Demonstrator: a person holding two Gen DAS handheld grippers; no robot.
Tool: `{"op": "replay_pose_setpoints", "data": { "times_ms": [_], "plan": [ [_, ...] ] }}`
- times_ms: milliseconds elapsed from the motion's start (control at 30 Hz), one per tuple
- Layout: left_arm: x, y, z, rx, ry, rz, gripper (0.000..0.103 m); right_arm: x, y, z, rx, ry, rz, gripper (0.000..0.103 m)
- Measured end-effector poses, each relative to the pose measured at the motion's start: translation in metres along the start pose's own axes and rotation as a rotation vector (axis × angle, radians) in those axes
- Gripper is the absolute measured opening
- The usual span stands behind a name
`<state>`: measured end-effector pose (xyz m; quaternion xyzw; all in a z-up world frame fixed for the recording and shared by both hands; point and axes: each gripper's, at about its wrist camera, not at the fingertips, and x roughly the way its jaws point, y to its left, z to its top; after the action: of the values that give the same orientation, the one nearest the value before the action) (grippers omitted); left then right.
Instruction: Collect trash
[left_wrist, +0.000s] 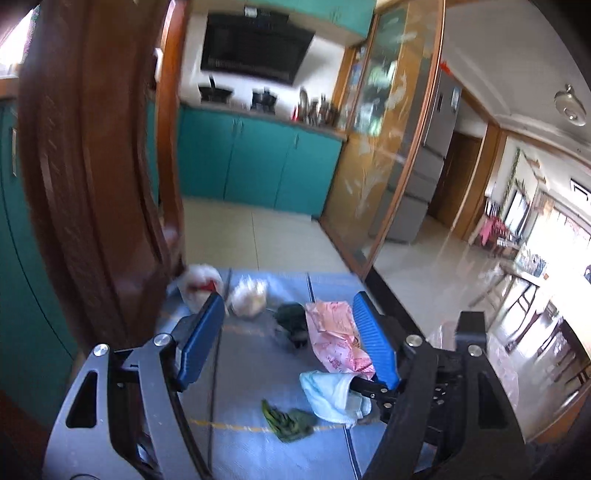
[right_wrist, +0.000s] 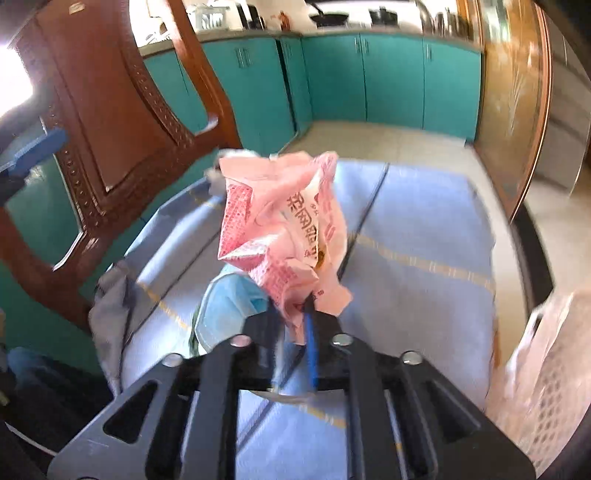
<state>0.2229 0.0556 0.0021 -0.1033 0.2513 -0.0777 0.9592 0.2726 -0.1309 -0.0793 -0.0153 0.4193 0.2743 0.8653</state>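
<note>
Trash lies on a blue tablecloth. My left gripper hangs open above it with nothing between its blue fingers. Ahead lie a white bag with red in it, a crumpled white bag and a dark green lump. A pink printed plastic bag stands up from my right gripper, which is shut on its lower end. The same pink bag shows beside the left gripper's right finger. Under it lie a light blue cloth and a green leafy scrap.
A carved wooden chair back stands close on the left of the table. A translucent white bag hangs at the table's right edge. Teal kitchen cabinets and a glass sliding door lie beyond, with tiled floor between.
</note>
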Motion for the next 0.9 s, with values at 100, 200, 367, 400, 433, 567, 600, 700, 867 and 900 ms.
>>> {"op": "replay_pose_setpoints", "data": {
  "times_ms": [100,200,367,400,433,567,600,700,867,900],
  "plan": [
    [0.019,-0.005,-0.004,0.020,0.072,0.029,0.074,-0.011,0.000,-0.011,-0.037,-0.010,-0.031,0.050],
    [0.031,-0.006,-0.008,0.030,0.118,0.058,0.074,-0.027,-0.007,-0.016,-0.024,-0.036,-0.044,0.059],
    [0.043,-0.003,-0.013,0.003,0.164,0.050,0.078,-0.031,-0.021,-0.018,0.058,-0.048,-0.039,0.064],
    [0.045,-0.003,-0.013,0.001,0.169,0.047,0.079,-0.028,-0.019,-0.016,0.064,-0.043,-0.044,0.064],
    [0.046,-0.003,-0.015,0.001,0.171,0.046,0.079,-0.026,-0.019,-0.016,0.068,-0.038,-0.048,0.064],
    [0.048,-0.005,-0.021,0.011,0.183,0.059,0.081,-0.025,-0.014,-0.015,0.057,-0.041,-0.041,0.064],
    [0.048,-0.003,-0.022,0.010,0.185,0.061,0.082,-0.025,-0.012,-0.015,0.051,-0.043,-0.040,0.064],
    [0.047,0.000,-0.022,0.001,0.188,0.067,0.083,-0.025,-0.007,-0.015,0.037,-0.045,-0.032,0.064],
    [0.045,0.006,-0.021,-0.010,0.184,0.076,0.085,-0.024,-0.004,-0.015,0.026,-0.045,-0.010,0.068],
    [0.044,0.006,-0.021,-0.008,0.183,0.078,0.085,-0.023,-0.004,-0.015,0.027,-0.042,-0.013,0.068]
  ]
}}
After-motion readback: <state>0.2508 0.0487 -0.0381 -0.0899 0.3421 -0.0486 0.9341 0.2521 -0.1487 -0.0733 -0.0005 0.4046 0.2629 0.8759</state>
